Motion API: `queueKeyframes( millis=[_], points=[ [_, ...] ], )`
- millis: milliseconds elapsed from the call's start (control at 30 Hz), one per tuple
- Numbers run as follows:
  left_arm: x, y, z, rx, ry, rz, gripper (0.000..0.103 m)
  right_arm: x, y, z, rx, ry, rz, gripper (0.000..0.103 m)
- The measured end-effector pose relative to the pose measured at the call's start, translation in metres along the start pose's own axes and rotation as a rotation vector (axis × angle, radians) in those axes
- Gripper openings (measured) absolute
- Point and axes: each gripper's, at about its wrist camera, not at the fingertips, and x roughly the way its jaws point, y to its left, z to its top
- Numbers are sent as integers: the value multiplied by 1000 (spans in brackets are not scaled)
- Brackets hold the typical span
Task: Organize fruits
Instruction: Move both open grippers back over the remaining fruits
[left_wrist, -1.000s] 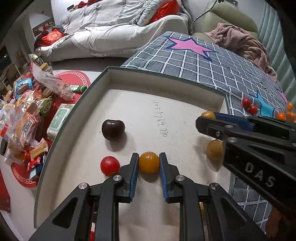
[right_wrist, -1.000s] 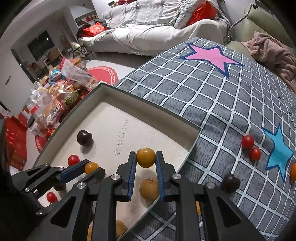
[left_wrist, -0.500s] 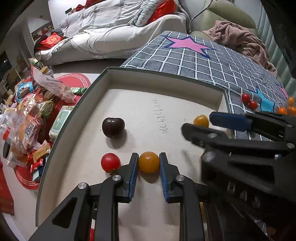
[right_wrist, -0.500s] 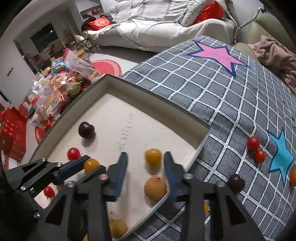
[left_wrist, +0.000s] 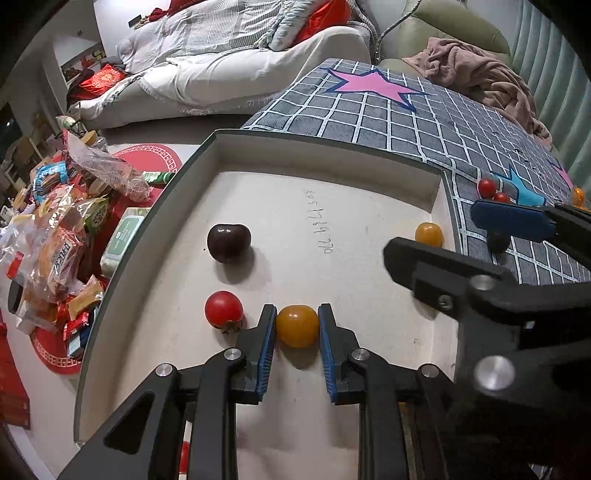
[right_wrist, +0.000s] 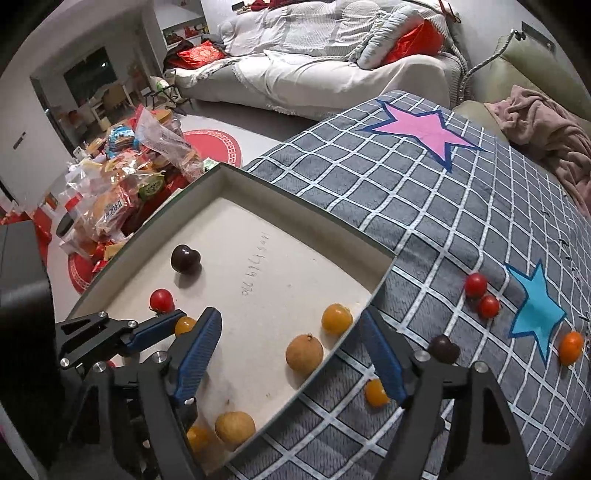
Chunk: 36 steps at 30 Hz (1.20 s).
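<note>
A shallow beige tray (left_wrist: 369, 151) (right_wrist: 295, 192) lies on a grey checked cloth. My left gripper (left_wrist: 297, 328) is shut on an orange cherry tomato (left_wrist: 297, 325) low over the tray floor, next to a red tomato (left_wrist: 223, 308) and near a dark cherry (left_wrist: 228, 242). My right gripper (right_wrist: 291, 354) is open wide and empty, raised above the tray's right edge; it fills the right of the left wrist view (left_wrist: 454, 236). Below it lie a yellow tomato (right_wrist: 336, 318) and a brown round fruit (right_wrist: 304, 351) in the tray.
On the cloth outside the tray lie two red tomatoes (right_wrist: 475, 285), a dark cherry (right_wrist: 444, 349), an orange tomato (right_wrist: 570, 347) and a yellow one (right_wrist: 376, 392). More round fruit (right_wrist: 235, 430) sits at the tray's near corner. Snack bags (right_wrist: 122, 192) clutter the floor at left.
My right gripper has opened, let the yellow tomato down into the tray, and pulled back and up. My left gripper has stayed shut on its orange tomato.
</note>
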Motion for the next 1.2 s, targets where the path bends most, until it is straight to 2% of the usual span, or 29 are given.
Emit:
queueKeyframes(
  millis=[333, 400, 433, 500, 700, 767, 833, 900, 1200],
  points=[
    [-1, -2, -4, 13, -5, -8, 25, -10, -3, -15, 22, 18, -14, 81],
    [-3, -1, -5, 7, -19, -18, 61, -13, -3, -18, 28, 15, -10, 81],
    [-5, 0, -6, 0, -36, -18, 83, -16, -4, -20, 35, 13, -5, 81],
    [-15, 2, -8, -15, -98, 8, 84, -20, -6, -23, 46, 8, -1, 81],
    [-18, 1, -6, -9, -82, -4, 84, -29, -18, -32, 96, 12, 2, 81],
    [-20, 0, -7, 2, -79, -2, 84, -32, -23, -38, 109, 18, -12, 86],
    [-23, -2, -10, 14, -77, 5, 84, -34, -28, -43, 127, 28, -24, 98],
    [-25, -3, -13, 22, -64, 6, 84, -37, -34, -51, 150, 36, -29, 103],
    [-45, -13, -23, 64, -59, -9, 84, -50, -45, -82, 166, 53, -46, 103]
  ],
)
